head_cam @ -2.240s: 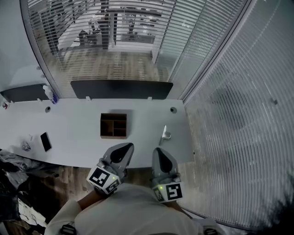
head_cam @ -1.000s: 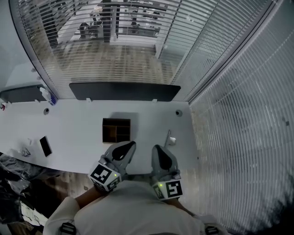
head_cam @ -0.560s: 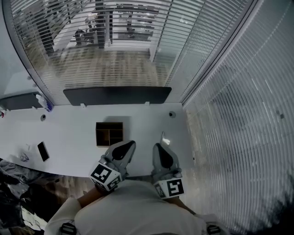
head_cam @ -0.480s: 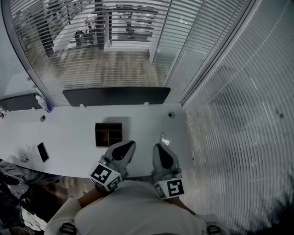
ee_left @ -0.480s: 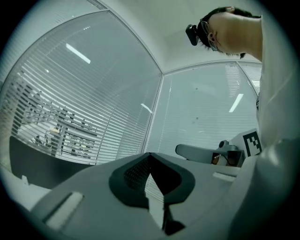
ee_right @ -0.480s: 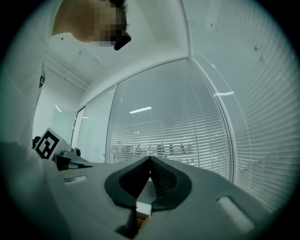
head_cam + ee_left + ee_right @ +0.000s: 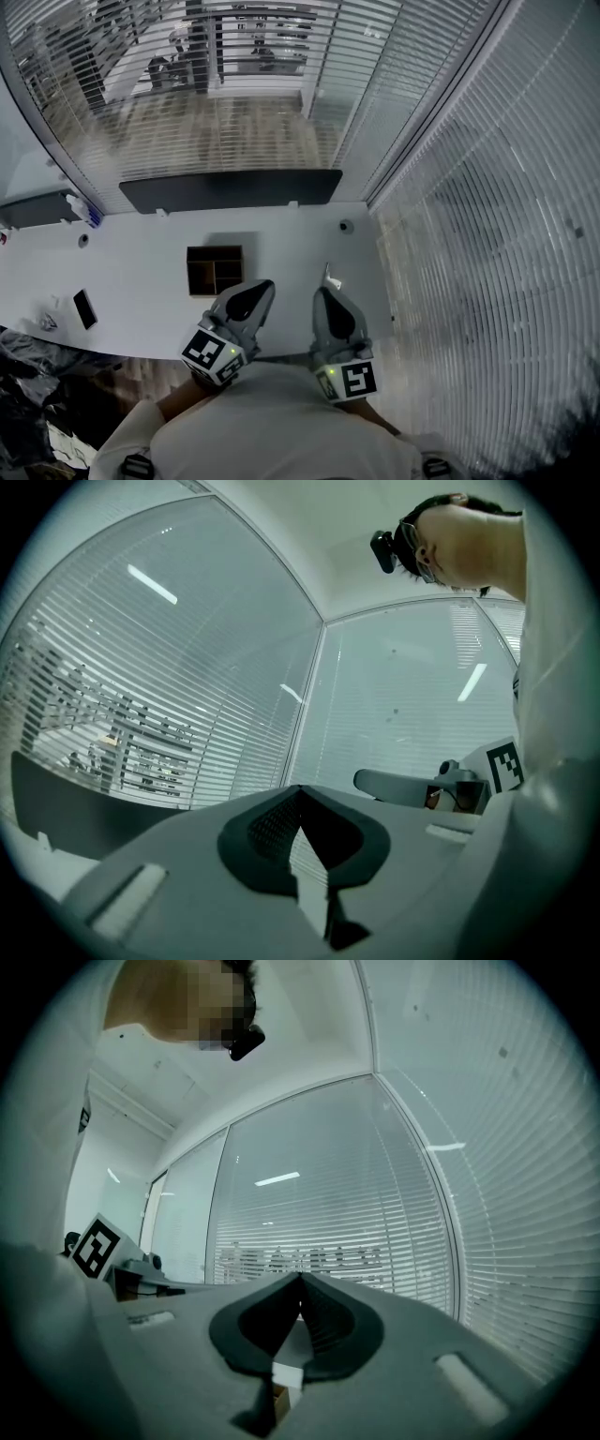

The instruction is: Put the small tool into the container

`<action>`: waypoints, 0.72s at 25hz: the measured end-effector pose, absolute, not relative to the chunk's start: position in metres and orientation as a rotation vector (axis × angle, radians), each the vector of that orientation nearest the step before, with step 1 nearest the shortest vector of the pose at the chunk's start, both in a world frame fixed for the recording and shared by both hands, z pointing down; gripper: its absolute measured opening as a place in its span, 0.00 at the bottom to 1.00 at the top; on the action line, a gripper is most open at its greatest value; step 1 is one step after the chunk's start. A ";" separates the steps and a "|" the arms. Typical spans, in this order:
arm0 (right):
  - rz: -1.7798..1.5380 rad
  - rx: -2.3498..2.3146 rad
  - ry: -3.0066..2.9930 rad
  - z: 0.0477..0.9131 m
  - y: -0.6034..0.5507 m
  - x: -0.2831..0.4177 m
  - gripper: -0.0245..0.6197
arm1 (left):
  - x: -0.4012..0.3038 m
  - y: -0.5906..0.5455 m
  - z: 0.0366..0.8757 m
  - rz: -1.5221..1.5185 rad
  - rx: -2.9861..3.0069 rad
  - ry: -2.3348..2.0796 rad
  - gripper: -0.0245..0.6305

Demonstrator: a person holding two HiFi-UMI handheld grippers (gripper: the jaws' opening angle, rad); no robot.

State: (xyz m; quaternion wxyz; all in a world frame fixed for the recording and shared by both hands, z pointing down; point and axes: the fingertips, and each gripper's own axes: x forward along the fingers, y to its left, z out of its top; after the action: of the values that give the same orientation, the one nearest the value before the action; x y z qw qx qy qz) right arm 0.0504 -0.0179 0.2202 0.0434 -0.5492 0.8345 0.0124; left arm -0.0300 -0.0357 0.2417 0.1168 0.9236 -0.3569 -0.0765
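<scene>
A dark brown wooden container (image 7: 214, 269) with several open compartments stands on the white desk (image 7: 141, 281). The small tool (image 7: 329, 278), a slim silvery piece, lies on the desk to its right. My left gripper (image 7: 258, 287) is shut and empty, its tip just below the container's right corner. My right gripper (image 7: 323, 296) is also shut and empty, a little short of the tool. Both gripper views tilt upward: the left gripper (image 7: 300, 791) and right gripper (image 7: 300, 1279) show jaws meeting at the tip against window blinds.
A black phone (image 7: 84, 308) and small clutter lie at the desk's left. A long black panel (image 7: 225, 190) runs along its back edge, with a bottle (image 7: 82, 208) at the left. Glass walls with blinds (image 7: 469, 234) close the right side. The desk's front edge passes under my grippers.
The head view has swung a little, so the desk sits slightly differently in the picture. Both grippers stay shut in front of the body. Container and tool have not moved on the desk.
</scene>
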 end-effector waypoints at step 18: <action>-0.023 -1.721 2.570 0.242 -0.035 0.067 0.04 | -0.008 -0.055 0.272 -0.114 2.697 -0.997 0.04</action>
State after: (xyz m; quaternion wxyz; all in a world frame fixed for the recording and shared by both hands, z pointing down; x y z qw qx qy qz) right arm 0.0671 -0.0349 0.2419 0.0242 -0.5563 0.8306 -0.0075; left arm -0.0078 -0.0550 0.2725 0.1314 0.9291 -0.3435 -0.0394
